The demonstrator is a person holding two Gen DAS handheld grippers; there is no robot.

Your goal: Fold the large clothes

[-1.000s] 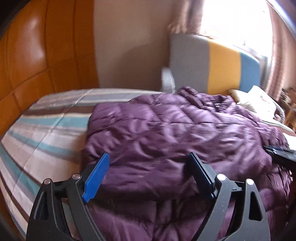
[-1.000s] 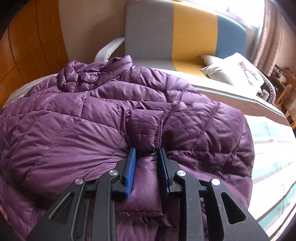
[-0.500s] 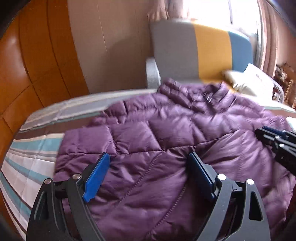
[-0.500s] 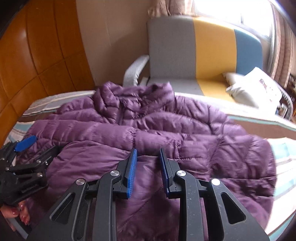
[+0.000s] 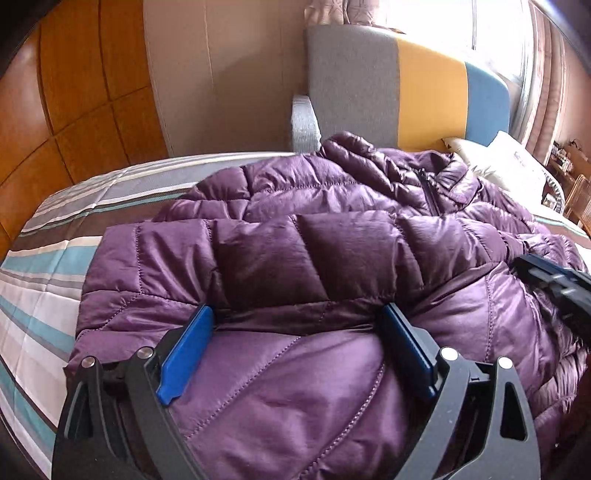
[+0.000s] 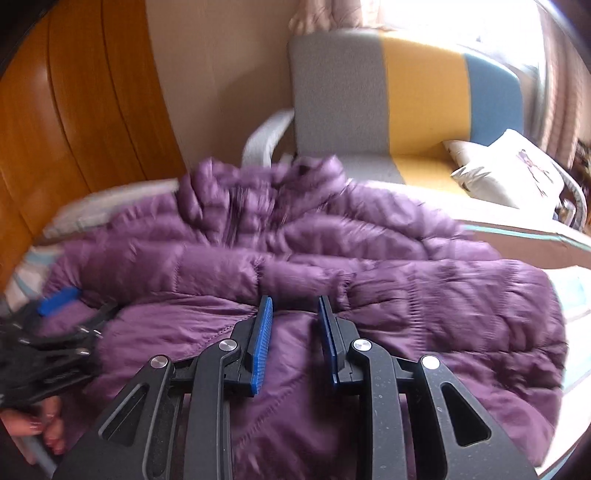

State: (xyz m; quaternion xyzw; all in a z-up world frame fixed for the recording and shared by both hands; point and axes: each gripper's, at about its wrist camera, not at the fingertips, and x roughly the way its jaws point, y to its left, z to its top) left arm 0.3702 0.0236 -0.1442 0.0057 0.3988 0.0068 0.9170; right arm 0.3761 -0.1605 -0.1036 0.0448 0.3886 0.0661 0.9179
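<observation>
My left gripper (image 5: 297, 328) has its jaws spread wide and they've just been opening further, with a fat fold of the purple quilted puffer jacket (image 5: 332, 258) bulging up between the blue pads (image 5: 184, 354). The pads look like they're touching the fabric at the sides but not squeezing it. My right gripper (image 6: 293, 332) has its jaws much narrower, and there's a ridge of the same jacket sitting between them. That view is blurry, so I honestly can't tell if it's pinching the cloth or just resting over it.

Stuff around: the jacket is lying on a bed with a striped bedspread in teal, white, grey and brown (image 5: 44, 295), covering most of the near part of it. Behind the bed there's a padded chair with grey, yellow and blue panels (image 5: 399, 85), with a white cushion (image 6: 513, 173) on its seat. Orange-brown wooden panels (image 5: 74, 92) run up the left side, and a curtain (image 5: 347, 14) hangs by a bright window top right. Nothing sits on top of the jacket except my own two grippers.

The jacket's collar and zip (image 5: 428, 184) point away from me toward the chair, hem end near me. A sleeve is folded across the body, running left to right, so the bundle's long axis goes side to side across the bed.
</observation>
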